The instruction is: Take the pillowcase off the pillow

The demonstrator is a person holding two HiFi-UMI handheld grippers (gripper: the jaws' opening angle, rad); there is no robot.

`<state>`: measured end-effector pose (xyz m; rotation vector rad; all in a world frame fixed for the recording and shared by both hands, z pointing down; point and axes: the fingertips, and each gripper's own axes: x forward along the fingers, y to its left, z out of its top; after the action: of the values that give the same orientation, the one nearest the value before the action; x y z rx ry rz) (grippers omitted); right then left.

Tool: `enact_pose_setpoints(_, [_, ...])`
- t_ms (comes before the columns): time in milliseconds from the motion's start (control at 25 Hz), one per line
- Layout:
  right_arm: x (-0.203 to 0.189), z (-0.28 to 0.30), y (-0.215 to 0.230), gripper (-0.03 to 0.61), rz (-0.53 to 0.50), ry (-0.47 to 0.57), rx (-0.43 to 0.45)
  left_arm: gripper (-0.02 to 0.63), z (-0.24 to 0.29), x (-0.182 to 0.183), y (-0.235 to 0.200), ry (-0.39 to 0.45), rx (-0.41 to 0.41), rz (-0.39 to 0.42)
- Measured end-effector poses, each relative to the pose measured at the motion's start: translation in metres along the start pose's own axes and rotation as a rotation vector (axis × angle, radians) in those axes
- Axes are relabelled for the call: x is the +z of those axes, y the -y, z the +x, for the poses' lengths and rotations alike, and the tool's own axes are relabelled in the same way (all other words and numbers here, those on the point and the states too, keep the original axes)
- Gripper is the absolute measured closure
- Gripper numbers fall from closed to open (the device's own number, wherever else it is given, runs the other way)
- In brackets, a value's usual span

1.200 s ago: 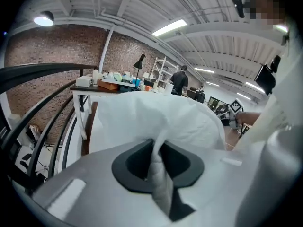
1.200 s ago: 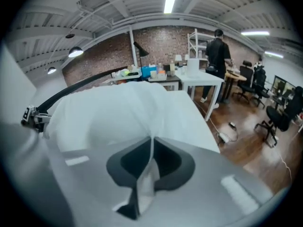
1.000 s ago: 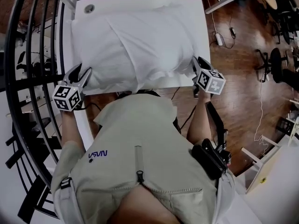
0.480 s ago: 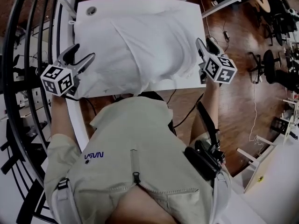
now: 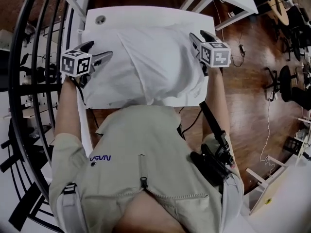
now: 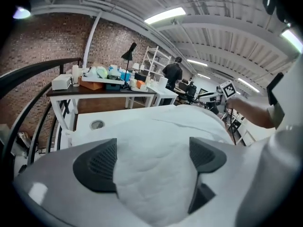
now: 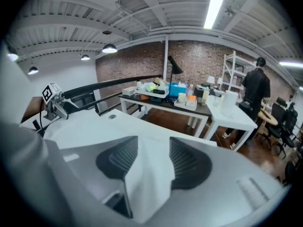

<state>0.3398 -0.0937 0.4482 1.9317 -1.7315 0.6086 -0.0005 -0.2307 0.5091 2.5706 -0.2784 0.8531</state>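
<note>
White is seen all over the pillowcase (image 5: 146, 62) and the table (image 5: 146, 13) under it. Black-and-white square markers are shown on the left gripper (image 5: 99, 51) and right gripper (image 5: 200, 33), with dark grey ribbed pads (image 6: 94, 164). Brown wood is seen on the floor (image 5: 243, 81), red-brown brick on the far wall (image 6: 47, 46).

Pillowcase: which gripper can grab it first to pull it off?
Probably the right gripper: a fold of the pillowcase stands between its jaws. The left gripper has its jaws wide round a bulging stretch, with no loose fold. Both pairs have just been opening.
</note>
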Motion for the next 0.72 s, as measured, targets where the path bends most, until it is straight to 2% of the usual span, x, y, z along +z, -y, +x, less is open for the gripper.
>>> enact_pose_setpoints(240, [-0.02, 0.051, 0.0, 0.377, -0.018, -0.125, 0.072, 0.137, 0.032, -0.022, -0.015, -0.156, 0.05, 0.017])
enact_pose_setpoints(360, [-0.031, 0.066, -0.008, 0.357, -0.031, -0.192, 0.115, 0.169, 0.038, -0.037, -0.012, -0.23, 0.041, 0.052])
enact_pose_setpoints(440, [-0.039, 0.072, -0.015, 0.354, -0.04, -0.23, 0.14, 0.231, 0.037, -0.043, -0.005, -0.248, 0.032, 0.077])
enact_pose_setpoints(560, [-0.047, 0.08, -0.018, 0.354, -0.039, -0.262, 0.162, 0.377, 0.032, -0.038, 0.005, -0.235, 0.019, 0.129])
enact_pose_setpoints(600, [-0.048, 0.081, -0.017, 0.367, -0.035, -0.261, 0.162, 0.426, 0.031, -0.034, 0.008, -0.221, 0.014, 0.146])
enact_pose_setpoints(640, [-0.047, 0.081, -0.014, 0.418, -0.031, -0.256, 0.156, 0.468, 0.029, -0.03, 0.011, -0.205, 0.005, 0.16])
enact_pose_setpoints(720, [-0.044, 0.079, -0.007, 0.564, -0.028, -0.241, 0.134, 0.528, 0.028, -0.024, 0.017, -0.169, -0.018, 0.184])
